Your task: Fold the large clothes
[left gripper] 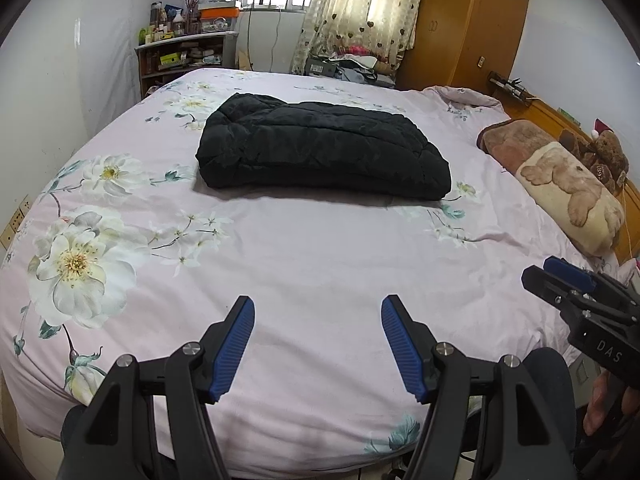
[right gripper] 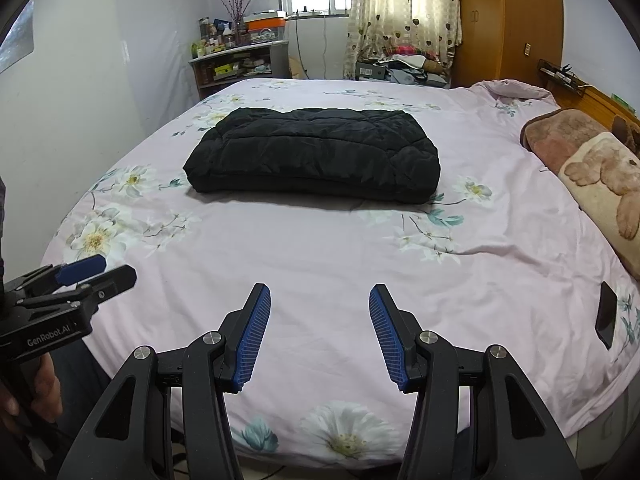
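A black quilted jacket (left gripper: 320,148) lies folded into a thick rectangle on the pink floral bedsheet (left gripper: 304,264), past the middle of the bed; it also shows in the right wrist view (right gripper: 316,156). My left gripper (left gripper: 318,312) is open and empty, held above the near part of the bed, well short of the jacket. My right gripper (right gripper: 320,300) is open and empty too, beside the left one. Each gripper shows at the edge of the other's view: the right (left gripper: 560,276), the left (right gripper: 100,270).
A bear-print pillow (left gripper: 568,196) and a teddy bear (left gripper: 604,152) lie at the bed's right side by the wooden headboard. A cluttered shelf (left gripper: 184,56), a curtain and a wardrobe (left gripper: 468,24) stand beyond the bed. A small black object (right gripper: 606,316) lies on the sheet's right edge.
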The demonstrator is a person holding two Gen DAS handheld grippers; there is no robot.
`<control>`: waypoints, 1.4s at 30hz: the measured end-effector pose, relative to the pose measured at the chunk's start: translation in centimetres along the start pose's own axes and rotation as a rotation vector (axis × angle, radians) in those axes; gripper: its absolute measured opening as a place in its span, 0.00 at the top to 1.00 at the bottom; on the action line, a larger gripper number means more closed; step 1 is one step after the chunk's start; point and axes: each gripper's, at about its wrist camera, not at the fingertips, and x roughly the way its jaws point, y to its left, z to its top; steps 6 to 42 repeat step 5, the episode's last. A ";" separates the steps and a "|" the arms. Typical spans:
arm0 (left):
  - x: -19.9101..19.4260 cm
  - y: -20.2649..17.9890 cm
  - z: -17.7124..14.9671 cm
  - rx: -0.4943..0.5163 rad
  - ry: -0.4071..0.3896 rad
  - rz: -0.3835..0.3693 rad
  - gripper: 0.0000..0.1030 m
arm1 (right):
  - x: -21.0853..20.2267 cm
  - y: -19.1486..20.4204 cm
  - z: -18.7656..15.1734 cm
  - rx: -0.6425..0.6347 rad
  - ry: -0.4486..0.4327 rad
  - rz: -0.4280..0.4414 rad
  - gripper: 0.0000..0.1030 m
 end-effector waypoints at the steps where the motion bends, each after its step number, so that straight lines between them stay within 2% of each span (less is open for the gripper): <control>1: 0.0 0.0 0.0 0.000 0.000 0.001 0.34 | 0.0 0.0 0.0 0.000 0.000 0.001 0.49; 42: -0.1 -0.1 -0.1 -0.004 -0.006 -0.006 0.32 | 0.0 -0.1 0.0 0.000 0.000 0.002 0.49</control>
